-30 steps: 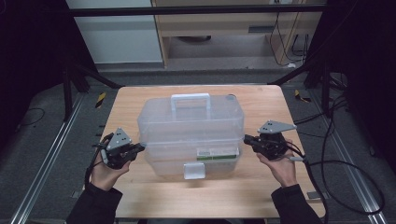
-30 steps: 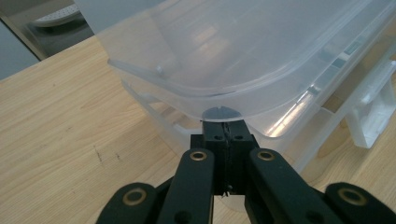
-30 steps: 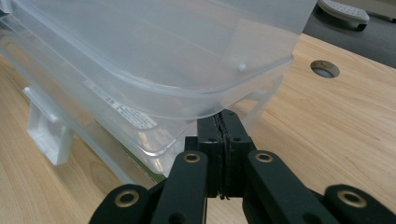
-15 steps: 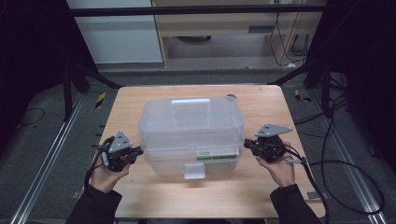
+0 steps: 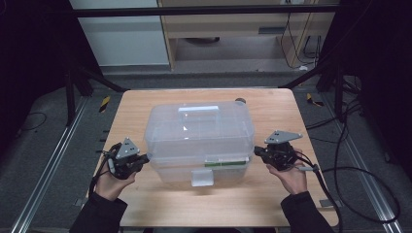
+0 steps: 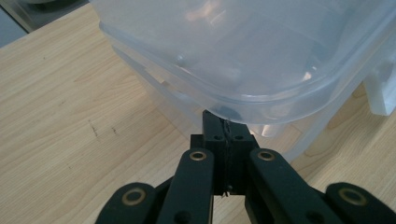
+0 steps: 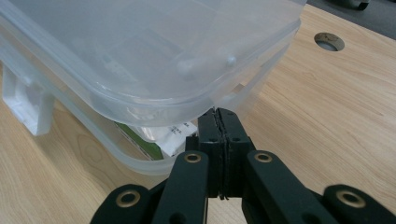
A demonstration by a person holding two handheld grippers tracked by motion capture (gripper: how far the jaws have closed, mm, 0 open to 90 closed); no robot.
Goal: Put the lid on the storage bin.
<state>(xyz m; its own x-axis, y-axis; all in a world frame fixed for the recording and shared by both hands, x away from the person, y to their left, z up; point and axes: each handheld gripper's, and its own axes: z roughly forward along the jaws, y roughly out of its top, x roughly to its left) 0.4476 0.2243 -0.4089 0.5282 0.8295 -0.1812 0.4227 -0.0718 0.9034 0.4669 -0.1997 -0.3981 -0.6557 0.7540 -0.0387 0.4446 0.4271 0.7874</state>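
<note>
Pale wooden table point(image 5: 141, 116), frame centre: clear plastic lidded storage box point(image 5: 199, 141). Left gripper point(image 5: 144, 158) and right gripper point(image 5: 257, 151) closed, empty, wedged under lid rim. Likely lid-lifting; next, even upward pry.

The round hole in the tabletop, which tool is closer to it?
Right. The right tool sits at the box's right side, same side as the hole; the left tool is across the box.

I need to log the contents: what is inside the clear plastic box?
Through the clear box, a green-and-white packet lies at the bottom near the front. The frosted lid blurs the rest, so other contents cannot be told.
</note>
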